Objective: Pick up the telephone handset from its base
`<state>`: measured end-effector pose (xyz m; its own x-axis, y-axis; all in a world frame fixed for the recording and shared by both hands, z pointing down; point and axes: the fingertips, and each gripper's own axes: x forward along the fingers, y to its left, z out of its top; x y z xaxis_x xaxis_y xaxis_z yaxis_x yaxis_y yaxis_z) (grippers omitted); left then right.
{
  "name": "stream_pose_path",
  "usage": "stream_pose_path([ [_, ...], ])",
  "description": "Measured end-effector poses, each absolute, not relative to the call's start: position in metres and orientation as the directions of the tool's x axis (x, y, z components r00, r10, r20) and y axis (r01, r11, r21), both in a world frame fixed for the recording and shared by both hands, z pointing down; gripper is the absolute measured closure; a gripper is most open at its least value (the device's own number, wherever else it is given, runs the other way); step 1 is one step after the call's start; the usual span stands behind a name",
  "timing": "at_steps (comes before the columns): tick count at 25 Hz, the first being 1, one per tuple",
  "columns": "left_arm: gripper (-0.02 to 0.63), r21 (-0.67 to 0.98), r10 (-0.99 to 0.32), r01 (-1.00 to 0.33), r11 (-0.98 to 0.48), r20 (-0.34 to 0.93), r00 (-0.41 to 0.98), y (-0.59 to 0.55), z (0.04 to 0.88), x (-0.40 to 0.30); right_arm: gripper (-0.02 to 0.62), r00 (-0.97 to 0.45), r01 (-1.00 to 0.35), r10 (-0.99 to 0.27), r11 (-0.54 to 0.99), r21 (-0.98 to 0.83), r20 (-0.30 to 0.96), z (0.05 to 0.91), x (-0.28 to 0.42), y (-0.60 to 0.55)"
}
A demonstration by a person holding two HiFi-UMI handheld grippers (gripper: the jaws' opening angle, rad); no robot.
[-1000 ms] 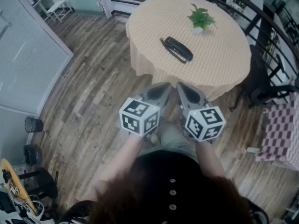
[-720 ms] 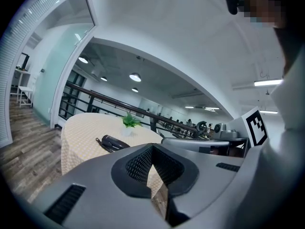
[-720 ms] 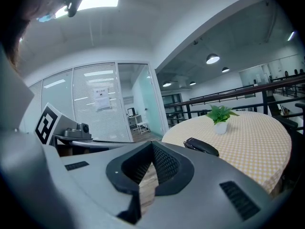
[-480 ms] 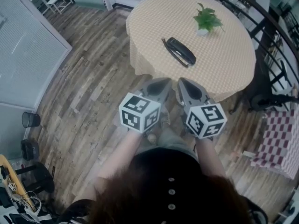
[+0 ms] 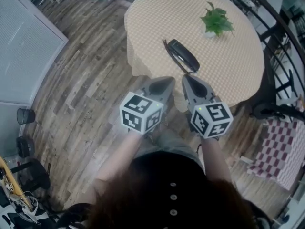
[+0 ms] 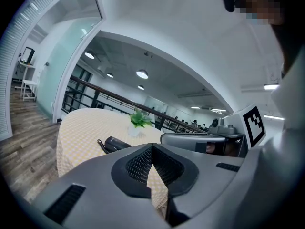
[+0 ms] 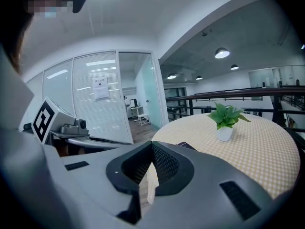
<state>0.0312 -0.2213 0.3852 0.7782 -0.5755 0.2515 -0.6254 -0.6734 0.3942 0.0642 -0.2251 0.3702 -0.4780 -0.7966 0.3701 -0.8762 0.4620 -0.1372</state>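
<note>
Left tool [image 5: 167, 81], right tool [image 5: 187, 79] closed, empty; telephone [image 5: 183, 55] whole overhead, mere sliver in right gripper view.

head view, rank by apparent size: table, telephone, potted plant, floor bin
1. table, by far
2. telephone and potted plant: about alike, so not ranked against each other
3. floor bin, smallest

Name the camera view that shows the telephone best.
Head view: the telephone lies whole on the round table, seen from above, cord included. The left gripper view shows it small, low and side-on. The right gripper view catches only a dark sliver of it.
</note>
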Motion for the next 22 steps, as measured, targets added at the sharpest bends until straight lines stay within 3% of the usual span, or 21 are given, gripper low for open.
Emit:
stream_pose_path([
  [22,0.600,0.533,-0.575,-0.648,-0.544,0.325,0.751,-0.304,0.445,0.056,0.583,-0.477,-0.841,-0.672,0.536,-0.072,0.567,0.425,0.095,-0.320],
])
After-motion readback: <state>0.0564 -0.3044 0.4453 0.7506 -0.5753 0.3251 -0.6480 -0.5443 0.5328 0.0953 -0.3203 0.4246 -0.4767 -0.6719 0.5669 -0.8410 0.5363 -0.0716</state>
